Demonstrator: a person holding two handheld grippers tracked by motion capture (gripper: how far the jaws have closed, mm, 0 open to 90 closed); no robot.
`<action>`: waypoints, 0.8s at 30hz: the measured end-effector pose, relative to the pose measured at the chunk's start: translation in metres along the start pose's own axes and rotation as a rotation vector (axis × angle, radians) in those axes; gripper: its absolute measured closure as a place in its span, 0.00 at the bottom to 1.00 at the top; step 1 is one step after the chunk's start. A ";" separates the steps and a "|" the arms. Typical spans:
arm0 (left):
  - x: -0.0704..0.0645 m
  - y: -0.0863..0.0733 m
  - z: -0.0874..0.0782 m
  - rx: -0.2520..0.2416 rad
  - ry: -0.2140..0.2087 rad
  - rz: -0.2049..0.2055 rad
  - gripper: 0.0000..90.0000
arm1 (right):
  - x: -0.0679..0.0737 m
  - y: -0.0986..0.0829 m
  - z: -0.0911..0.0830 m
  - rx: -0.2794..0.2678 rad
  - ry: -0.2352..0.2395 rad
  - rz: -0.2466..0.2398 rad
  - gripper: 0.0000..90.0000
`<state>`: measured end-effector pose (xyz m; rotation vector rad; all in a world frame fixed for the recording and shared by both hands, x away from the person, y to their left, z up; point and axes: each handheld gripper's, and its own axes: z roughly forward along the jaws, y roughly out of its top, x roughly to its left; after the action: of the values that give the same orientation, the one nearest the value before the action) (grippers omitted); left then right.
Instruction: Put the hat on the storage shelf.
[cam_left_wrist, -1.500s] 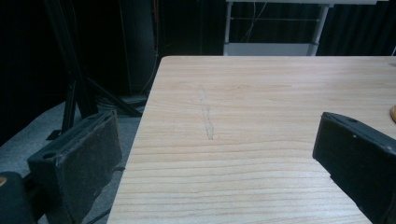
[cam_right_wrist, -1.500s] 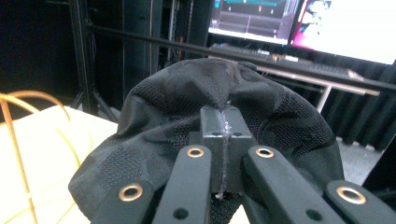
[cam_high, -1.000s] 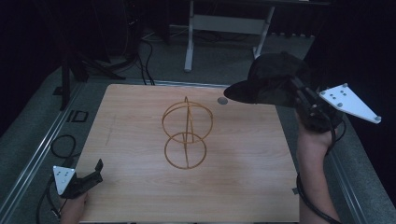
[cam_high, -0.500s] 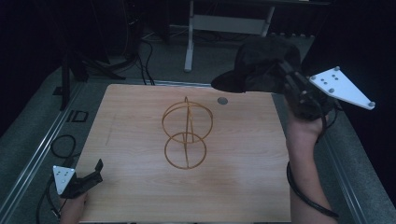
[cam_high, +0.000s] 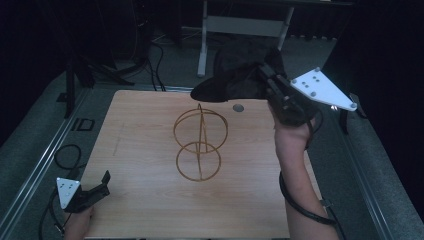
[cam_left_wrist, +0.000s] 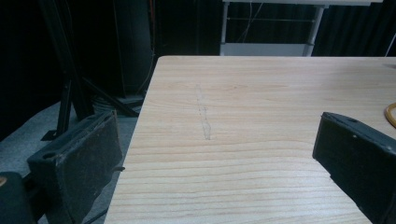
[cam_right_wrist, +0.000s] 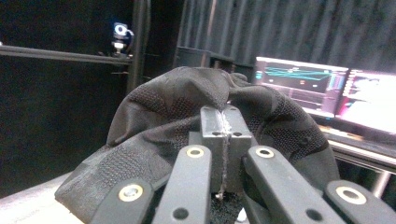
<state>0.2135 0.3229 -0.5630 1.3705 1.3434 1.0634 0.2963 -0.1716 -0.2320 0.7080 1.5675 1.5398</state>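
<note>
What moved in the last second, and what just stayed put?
The right gripper, shut on the black cap, lifted it a little higher and carried it left and farther back, to above the table's far edge, behind the wire stand. Nothing was grabbed or let go. The left gripper stayed open at the near left corner of the table, and the stand did not move.

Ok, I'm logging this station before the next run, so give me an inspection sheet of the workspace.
Surface: wooden table, faint pencil mark, small round grey insert.
Job's things: black cap held up off the table; gold wire stand upright mid-table, bare.
Clutter: nothing seen.
Grippers: right gripper jaws shut on the cap's fabric; left gripper jaws open, at the near left corner.
Cables: cable loop on the floor, left.
Surroundings: dark room, lit monitors, white desk frame.
</note>
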 end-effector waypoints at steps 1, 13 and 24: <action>0.000 0.000 0.000 0.000 0.000 0.000 0.02 | 0.003 -0.001 0.002 0.000 0.008 0.002 1.00; 0.000 0.000 0.000 0.003 -0.006 0.001 0.02 | 0.044 -0.007 0.029 0.005 0.114 0.011 1.00; 0.001 0.000 0.000 0.000 -0.009 -0.001 0.02 | 0.067 -0.010 0.048 0.015 0.177 -0.017 1.00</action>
<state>0.2132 0.3235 -0.5630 1.3730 1.3378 1.0550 0.3039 -0.0904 -0.2494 0.5776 1.7122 1.6162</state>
